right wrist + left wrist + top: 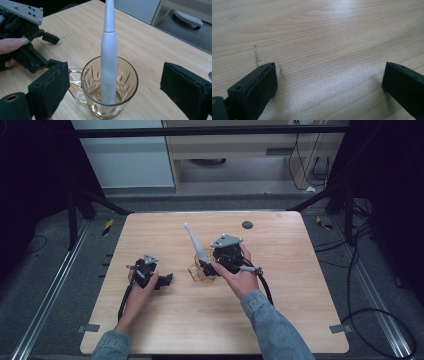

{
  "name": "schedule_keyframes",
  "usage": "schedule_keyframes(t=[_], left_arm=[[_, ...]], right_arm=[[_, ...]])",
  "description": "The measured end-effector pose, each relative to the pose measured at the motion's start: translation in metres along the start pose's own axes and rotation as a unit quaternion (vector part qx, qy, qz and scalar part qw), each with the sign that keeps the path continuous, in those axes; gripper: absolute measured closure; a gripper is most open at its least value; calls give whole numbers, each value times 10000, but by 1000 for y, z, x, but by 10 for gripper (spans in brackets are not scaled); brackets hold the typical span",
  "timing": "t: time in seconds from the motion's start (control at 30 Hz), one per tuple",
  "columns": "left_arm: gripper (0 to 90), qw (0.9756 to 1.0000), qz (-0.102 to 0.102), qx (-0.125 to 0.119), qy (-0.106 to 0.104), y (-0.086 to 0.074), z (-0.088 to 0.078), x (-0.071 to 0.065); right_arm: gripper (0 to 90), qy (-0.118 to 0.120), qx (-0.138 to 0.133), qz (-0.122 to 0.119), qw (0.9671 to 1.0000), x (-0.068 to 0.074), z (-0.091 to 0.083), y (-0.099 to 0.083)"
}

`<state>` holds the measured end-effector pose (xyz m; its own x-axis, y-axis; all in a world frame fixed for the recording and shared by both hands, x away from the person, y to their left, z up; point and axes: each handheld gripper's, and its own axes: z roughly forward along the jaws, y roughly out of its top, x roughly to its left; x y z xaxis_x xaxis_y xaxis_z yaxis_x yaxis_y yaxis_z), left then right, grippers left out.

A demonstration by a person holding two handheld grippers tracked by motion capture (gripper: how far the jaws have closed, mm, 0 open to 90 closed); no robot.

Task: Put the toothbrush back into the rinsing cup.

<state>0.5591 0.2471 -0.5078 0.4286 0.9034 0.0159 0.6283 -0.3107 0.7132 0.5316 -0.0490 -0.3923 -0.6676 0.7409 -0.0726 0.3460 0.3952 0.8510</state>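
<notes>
While both claws gape empty, one white toothbrush (109,62) stands in one glass mug (110,87); one table (165,315).

**Pale wooden table, few things on it**

The table (165,320) has a light wood-grain top with rounded corners and stands on a dark floor (45,250). Near the middle stands an amber glass mug (202,270), its handle toward the left. A small dark round disc (247,225) sits near the far edge, right of centre. Faint dark scuff marks (257,56) speckle the wood on the left side.
</notes>
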Motion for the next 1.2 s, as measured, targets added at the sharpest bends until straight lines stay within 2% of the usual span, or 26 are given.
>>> schedule_keyframes(t=[0.17, 0.4, 0.8, 1.2], left_arm=[[0, 10000, -2, 1, 0, 0, 0, 0], [0, 10000, 0, 2, 1, 0, 0, 0], [0, 10000, -4, -1, -1, 0, 0, 0], [0, 10000, -2, 0, 1, 0, 0, 0]], right_arm=[[89, -91, 33, -66, 9999, -4, -6, -5], [92, -171, 79, -35, 9998, -14, -16, -15], [93, -375, 141, 148, 9991, -32, -33, -31], [94, -600, 247, 324, 9974, -49, -40, -46]])
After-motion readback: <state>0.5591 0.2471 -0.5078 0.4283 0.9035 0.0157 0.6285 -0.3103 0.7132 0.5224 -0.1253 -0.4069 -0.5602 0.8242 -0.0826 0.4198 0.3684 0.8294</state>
